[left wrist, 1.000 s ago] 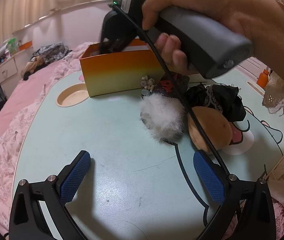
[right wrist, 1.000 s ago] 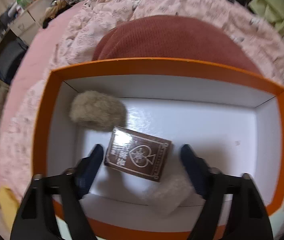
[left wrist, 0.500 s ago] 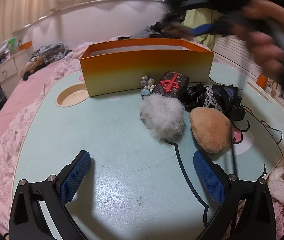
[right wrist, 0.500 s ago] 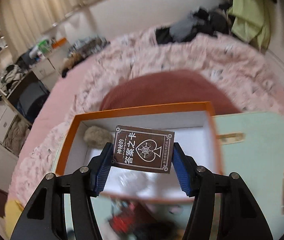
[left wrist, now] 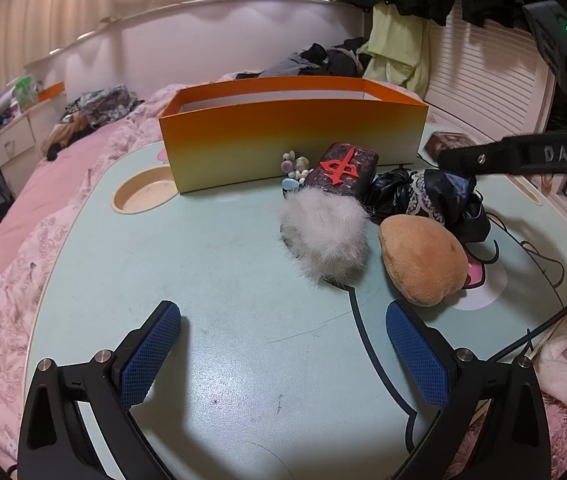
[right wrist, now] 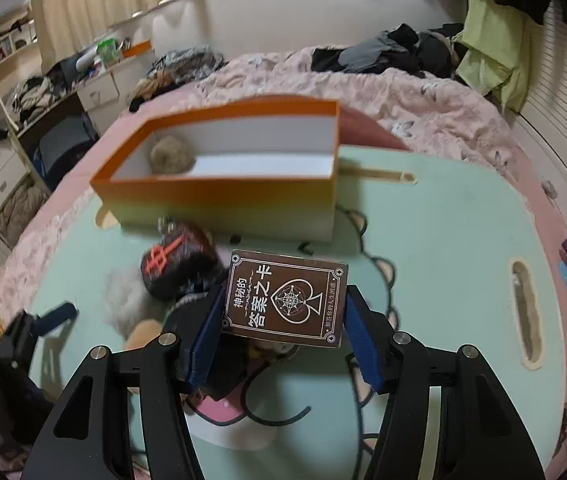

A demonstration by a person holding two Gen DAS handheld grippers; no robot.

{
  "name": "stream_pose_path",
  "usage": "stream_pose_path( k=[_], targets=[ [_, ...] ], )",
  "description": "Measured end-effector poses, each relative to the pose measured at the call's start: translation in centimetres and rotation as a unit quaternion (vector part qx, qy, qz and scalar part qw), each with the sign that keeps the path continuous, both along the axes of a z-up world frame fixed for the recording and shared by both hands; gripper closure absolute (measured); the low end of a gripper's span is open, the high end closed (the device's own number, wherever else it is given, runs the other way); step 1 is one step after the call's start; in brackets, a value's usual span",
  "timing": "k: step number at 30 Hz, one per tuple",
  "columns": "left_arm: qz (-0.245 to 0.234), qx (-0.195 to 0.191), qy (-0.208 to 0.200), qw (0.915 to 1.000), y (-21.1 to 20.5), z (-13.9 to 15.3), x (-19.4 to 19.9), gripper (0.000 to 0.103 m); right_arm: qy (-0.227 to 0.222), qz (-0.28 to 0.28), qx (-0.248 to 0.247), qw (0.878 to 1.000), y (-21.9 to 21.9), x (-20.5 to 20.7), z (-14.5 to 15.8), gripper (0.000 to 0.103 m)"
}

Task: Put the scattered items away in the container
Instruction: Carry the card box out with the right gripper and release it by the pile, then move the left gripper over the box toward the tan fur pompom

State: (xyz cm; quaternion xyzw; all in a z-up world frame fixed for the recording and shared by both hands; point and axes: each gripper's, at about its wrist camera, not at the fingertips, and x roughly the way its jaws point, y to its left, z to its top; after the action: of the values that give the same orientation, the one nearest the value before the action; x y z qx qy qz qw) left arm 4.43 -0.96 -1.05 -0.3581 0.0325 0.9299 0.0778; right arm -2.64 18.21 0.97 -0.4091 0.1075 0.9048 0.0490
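Two blue pads of my right tool (right wrist: 283,326) clamp the stiff, light brown card box (right wrist: 286,299) by its long edges, lower centre, short of the orange cardboard container (right wrist: 219,194); left tool (left wrist: 283,354) gapes empty.

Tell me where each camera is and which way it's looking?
Left wrist: sits on the left gripper, low over the table, facing the orange box; its blue fingers show, spread with nothing between them.
Right wrist: sits on the right gripper, higher up, looking down into the orange box; its fingers clamp a brown card box.
Both views share the orange box, the dark red-marked pouch, the white fluffy ball and the table.
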Motion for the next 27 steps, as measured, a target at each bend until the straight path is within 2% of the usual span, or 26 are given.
stream_pose_path(
  k=[5,6,8,11,20,25,27],
  targets=[
    [0.000,0.000,0.000,1.0000,0.0,0.0,0.0,0.001,0.035,-0.008,0.006,0.999,-0.1,0.8,0.3,0.042],
    [0.000,0.000,0.000,1.0000,0.1,0.0,0.0,0.001,0.050,-0.011,0.004,0.999,-0.1,1.4,0.7,0.040],
    [0.000,0.000,0.000,1.0000,0.0,0.0,0.0,0.001,0.085,-0.023,0.001,0.996,0.0,2.9,1.4,0.022],
    [0.000,0.000,0.000,1.0000,0.0,0.0,0.0,0.001,0.106,-0.038,0.013,0.994,-0.1,4.9,1.7,0.021],
    [0.001,0.000,0.000,1.0000,0.0,0.1,0.1,0.001,0.038,-0.050,0.065,0.996,-1.8,7.5,-2.6,0.021],
    [0.001,0.000,0.001,1.0000,-0.1,0.1,0.1,0.001,0.004,-0.057,0.075,0.996,-2.0,6.5,-4.0,0.021],
    [0.001,0.000,0.001,1.0000,-0.1,0.1,0.1,0.001,-0.014,-0.058,0.059,0.996,-1.7,6.2,-4.8,0.018]
  ],
)
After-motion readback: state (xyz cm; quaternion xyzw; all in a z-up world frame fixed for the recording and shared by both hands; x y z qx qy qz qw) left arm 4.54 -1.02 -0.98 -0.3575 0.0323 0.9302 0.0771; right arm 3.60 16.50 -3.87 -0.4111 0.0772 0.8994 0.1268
